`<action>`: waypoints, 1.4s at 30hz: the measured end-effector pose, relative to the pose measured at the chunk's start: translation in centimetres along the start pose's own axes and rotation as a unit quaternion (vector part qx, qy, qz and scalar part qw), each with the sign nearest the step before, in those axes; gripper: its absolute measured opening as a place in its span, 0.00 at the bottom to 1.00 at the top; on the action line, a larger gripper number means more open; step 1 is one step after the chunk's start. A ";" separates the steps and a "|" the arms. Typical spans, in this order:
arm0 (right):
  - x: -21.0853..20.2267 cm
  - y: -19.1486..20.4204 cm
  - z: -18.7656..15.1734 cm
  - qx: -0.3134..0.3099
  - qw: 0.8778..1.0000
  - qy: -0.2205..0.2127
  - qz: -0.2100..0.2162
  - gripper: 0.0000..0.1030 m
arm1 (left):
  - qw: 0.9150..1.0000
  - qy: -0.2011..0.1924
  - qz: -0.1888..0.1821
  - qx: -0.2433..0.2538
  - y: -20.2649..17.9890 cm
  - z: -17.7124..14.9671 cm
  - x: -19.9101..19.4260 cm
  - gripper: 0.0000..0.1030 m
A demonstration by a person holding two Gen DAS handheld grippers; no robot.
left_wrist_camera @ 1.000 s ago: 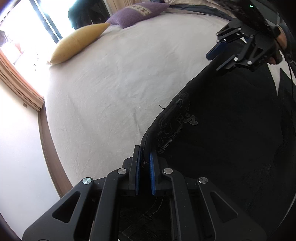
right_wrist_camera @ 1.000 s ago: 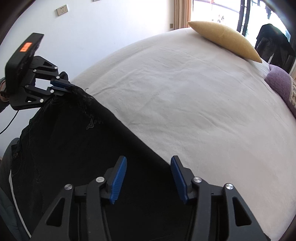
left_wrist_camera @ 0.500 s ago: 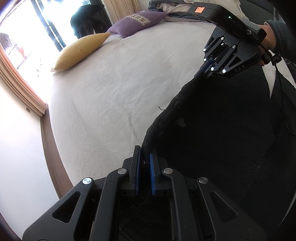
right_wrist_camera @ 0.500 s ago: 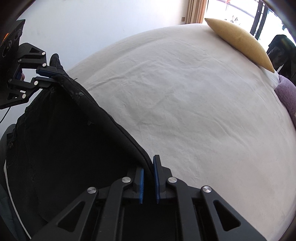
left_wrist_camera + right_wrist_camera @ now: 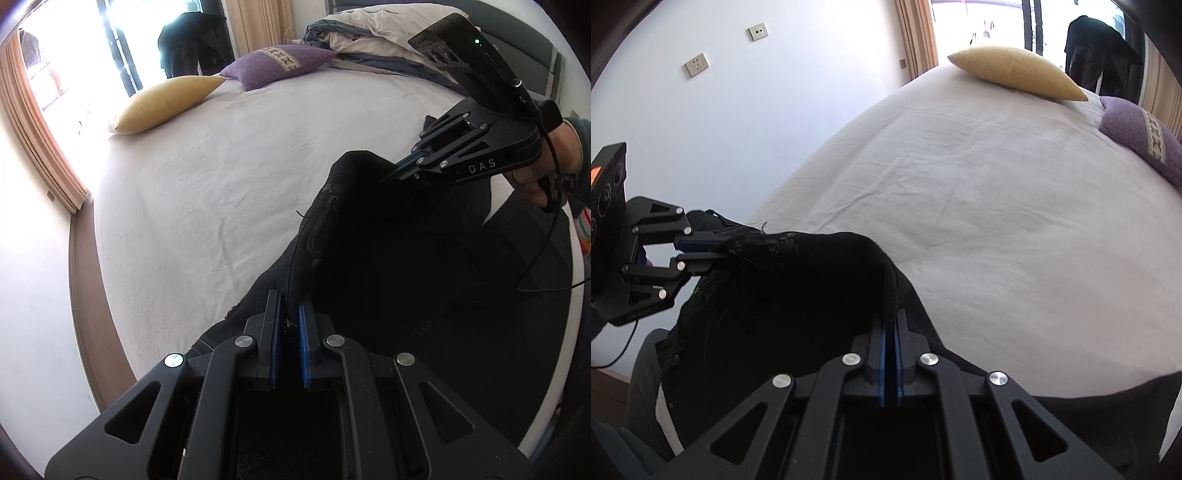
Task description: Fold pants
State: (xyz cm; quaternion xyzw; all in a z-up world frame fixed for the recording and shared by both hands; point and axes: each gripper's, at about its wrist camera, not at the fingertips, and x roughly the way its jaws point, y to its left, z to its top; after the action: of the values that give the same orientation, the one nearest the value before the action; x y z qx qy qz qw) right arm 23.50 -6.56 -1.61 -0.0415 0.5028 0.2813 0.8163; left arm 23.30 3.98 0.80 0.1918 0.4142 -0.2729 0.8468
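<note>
Both claws have a bite on the black pants [image 5: 406,258] here. The left gripper [image 5: 288,325] has its blue pads pinched together on the edge of the fabric, right where a seam with some embroidery runs up and away from its fingertips. The right gripper [image 5: 890,332] is clamped just as tight on a raised fold of the same edge; from its own camera the cloth humps up straight ahead of the fingers and then drapes off to the left, toward the left gripper [image 5: 701,249], which grips the lacy-looking end there.

From the left camera, the right gripper [image 5: 406,168] sits up and to the right, holding a peak of fabric lifted off the bed, with the person's hand [image 5: 543,162] behind it. The rest of the pants spreads out dark below and right of both claws, lying on the white bedsheet [image 5: 997,203].

Far ahead of the claws there's a yellow pillow [image 5: 162,103] and a purple pillow [image 5: 277,64] beside it.
</note>
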 end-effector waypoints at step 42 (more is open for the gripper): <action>-1.9 19.1 -26.1 -0.151 0.969 0.055 -0.190 0.06 | 0.986 0.075 -0.073 0.132 -14.4 -17.4 -5.4 0.07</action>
State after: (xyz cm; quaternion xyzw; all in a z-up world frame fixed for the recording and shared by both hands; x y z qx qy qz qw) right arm -7.51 -0.49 -8.75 -0.2743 0.4815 0.1906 0.8103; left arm 1.26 4.00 -6.39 0.2909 0.4500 -0.3709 0.7585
